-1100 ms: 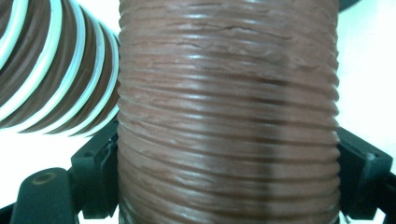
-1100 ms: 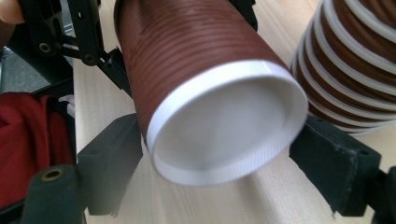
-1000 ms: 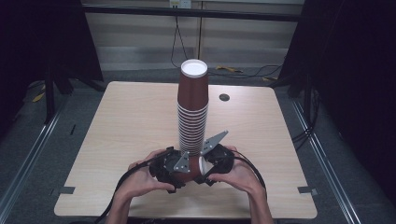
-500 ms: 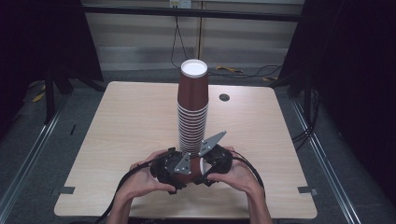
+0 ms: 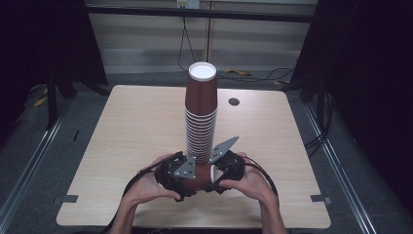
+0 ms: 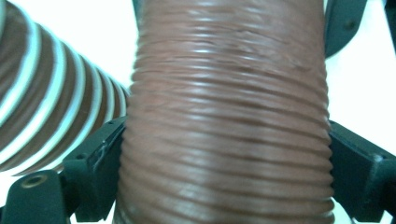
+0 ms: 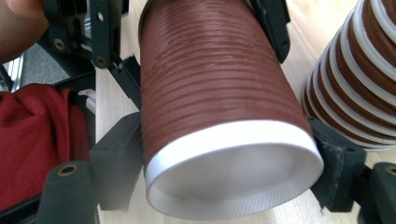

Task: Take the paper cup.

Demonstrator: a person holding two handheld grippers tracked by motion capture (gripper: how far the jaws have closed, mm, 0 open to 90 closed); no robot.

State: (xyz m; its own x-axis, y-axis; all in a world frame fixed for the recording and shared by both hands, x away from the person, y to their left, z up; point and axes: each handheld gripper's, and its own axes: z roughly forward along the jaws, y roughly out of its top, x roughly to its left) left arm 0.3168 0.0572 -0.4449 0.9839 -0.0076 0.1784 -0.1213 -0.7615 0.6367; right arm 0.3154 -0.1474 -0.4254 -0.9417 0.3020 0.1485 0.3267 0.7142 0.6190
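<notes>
Two grippers hold one brown cup over a pale wooden table: right gripper pinches it, left gripper has just been easing open around it; dark room.

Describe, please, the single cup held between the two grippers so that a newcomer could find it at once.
Start at the wooden table and find the tall stack of brown cups at its middle. Just in front of its base, near the person's edge, lies the single cup. Unlike the upright stacked ones, it lies sideways, alone, with the left gripper and right gripper on either end.
</notes>
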